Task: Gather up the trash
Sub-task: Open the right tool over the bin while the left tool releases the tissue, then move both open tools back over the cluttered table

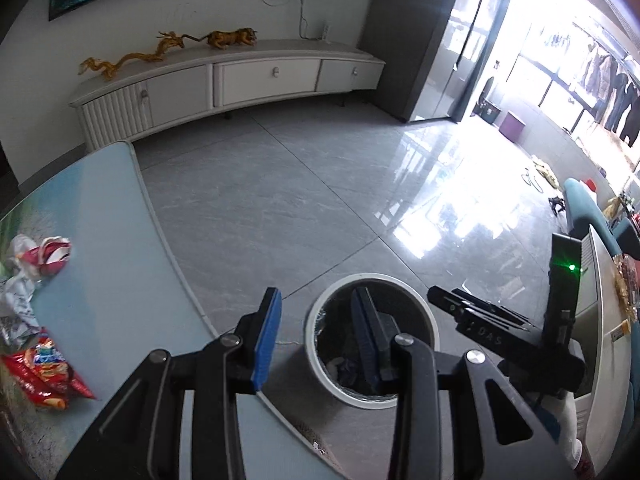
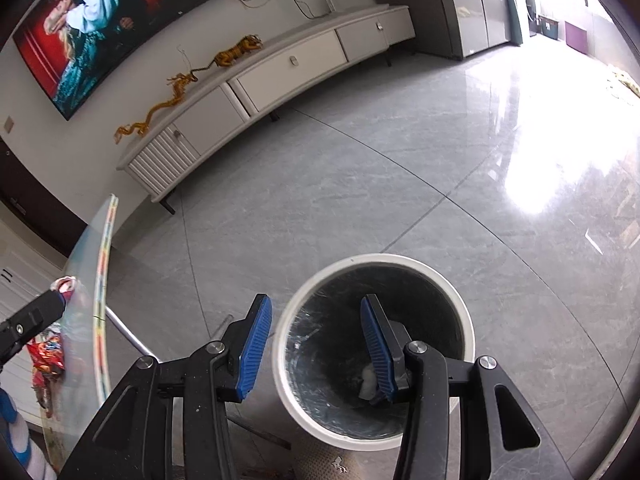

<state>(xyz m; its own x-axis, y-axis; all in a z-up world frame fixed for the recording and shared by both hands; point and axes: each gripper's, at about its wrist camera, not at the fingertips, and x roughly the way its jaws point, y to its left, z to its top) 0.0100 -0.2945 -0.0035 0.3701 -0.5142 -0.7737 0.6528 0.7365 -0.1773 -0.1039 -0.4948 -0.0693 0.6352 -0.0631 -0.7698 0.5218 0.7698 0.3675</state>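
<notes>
A white-rimmed bin (image 1: 311,336) with a black liner stands on the floor beside the table. My left gripper (image 1: 318,294) is open with nothing between its blue pads; its left finger is over the table's edge and its right finger over the bin's mouth. My right gripper (image 2: 317,299) is open and empty too, with its right finger above the bin (image 2: 376,259). A white scrap (image 2: 368,380) lies at the bin's bottom. On the table lie a red snack bag (image 1: 44,372), a red-and-white wrapper (image 1: 50,256) and crumpled paper (image 1: 16,300).
The pale blue glass table (image 1: 104,280) fills the left, its edge (image 2: 102,280) close to the bin. A white TV cabinet (image 1: 240,80) stands along the far wall. A white appliance (image 1: 600,320) is at the right. Grey tiled floor (image 2: 400,180) spreads beyond the bin.
</notes>
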